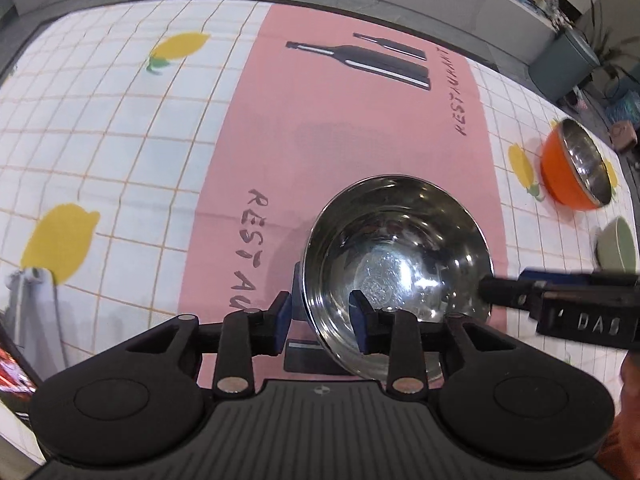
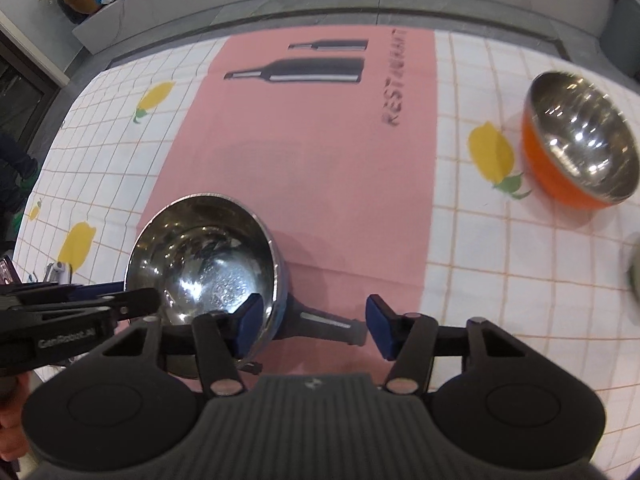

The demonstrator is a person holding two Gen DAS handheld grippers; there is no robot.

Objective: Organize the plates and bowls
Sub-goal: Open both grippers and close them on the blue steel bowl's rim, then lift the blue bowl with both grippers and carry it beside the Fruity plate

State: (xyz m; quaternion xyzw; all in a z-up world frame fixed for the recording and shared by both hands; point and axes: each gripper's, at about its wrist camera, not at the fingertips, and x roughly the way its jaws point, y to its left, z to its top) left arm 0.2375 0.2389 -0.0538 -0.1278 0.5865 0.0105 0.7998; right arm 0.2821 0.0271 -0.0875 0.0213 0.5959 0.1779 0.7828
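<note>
The steel bowl (image 1: 398, 256) sits low on the pink strip of the tablecloth (image 1: 120, 128) covering the worktop, right in front of both tools. The left tool (image 1: 320, 320) straddles its near-left rim, one blue pad outside the wall and one inside, with the jaws still apart rather than pressed on the metal, as far as the fisheye lets me judge. The right tool (image 2: 314, 326) stands wide apart, its left pad inside the bowl's right rim and the other pad over bare cloth.

The left tool looks the better placed to take hold: it only needs to close on the rim. The likely target, the orange bowl (image 2: 580, 140), lies well apart to the far right, nearer the right tool, so nesting means carrying the bowl rightward and away.

The steel bowl is round, deep and mirror-bright, with a bluish outer wall, upright and empty. The orange bowl has a steel lining. A pale green bowl (image 1: 618, 246) shows at the right edge.
</note>
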